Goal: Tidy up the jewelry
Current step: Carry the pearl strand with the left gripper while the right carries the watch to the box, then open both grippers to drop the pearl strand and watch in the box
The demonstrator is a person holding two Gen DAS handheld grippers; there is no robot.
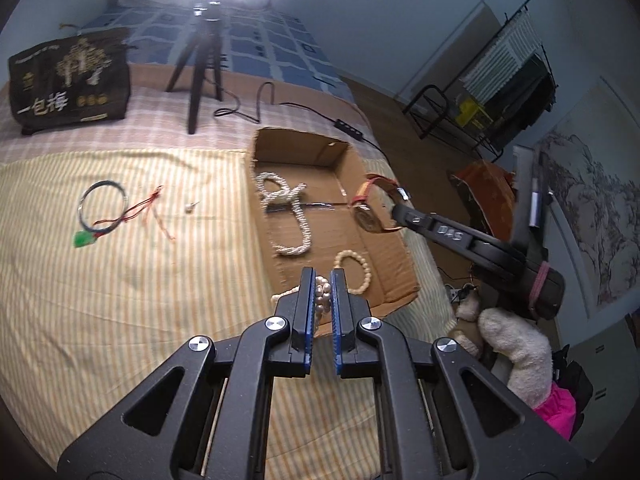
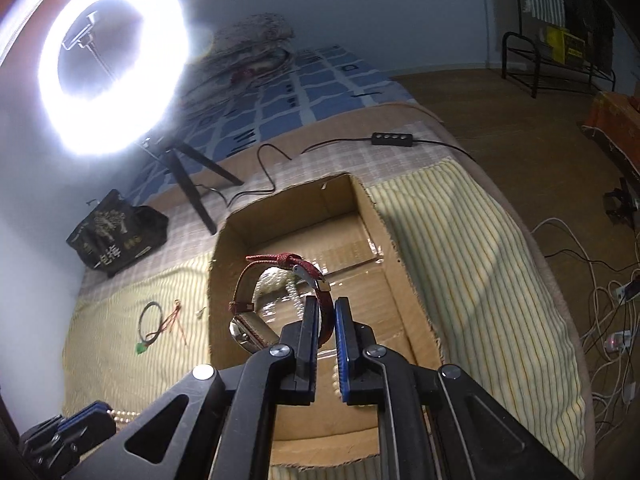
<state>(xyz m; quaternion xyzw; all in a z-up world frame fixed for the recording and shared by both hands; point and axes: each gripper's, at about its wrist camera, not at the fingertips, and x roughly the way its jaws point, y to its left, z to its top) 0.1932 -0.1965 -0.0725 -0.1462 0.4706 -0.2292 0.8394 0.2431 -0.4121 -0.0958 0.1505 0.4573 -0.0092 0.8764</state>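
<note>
Bed (image 1: 60,360) surface is covered by a yellow striped cloth (image 1: 140,280). Lying directly on it: cardboard box (image 1: 400,256), dark bangle (image 1: 103,204), green pendant on red cord (image 1: 83,239). Beyond the cloth stand a tripod (image 1: 200,64) and black bag (image 1: 70,80).

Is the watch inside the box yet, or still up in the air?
Still in the air. The right gripper pinches the watch by its red strap, above the cardboard box, not resting on its floor.

box (image 1: 396,248): matt corrugated cardboard | watch (image 2: 280,300): red leather strap, shiny metal
</note>
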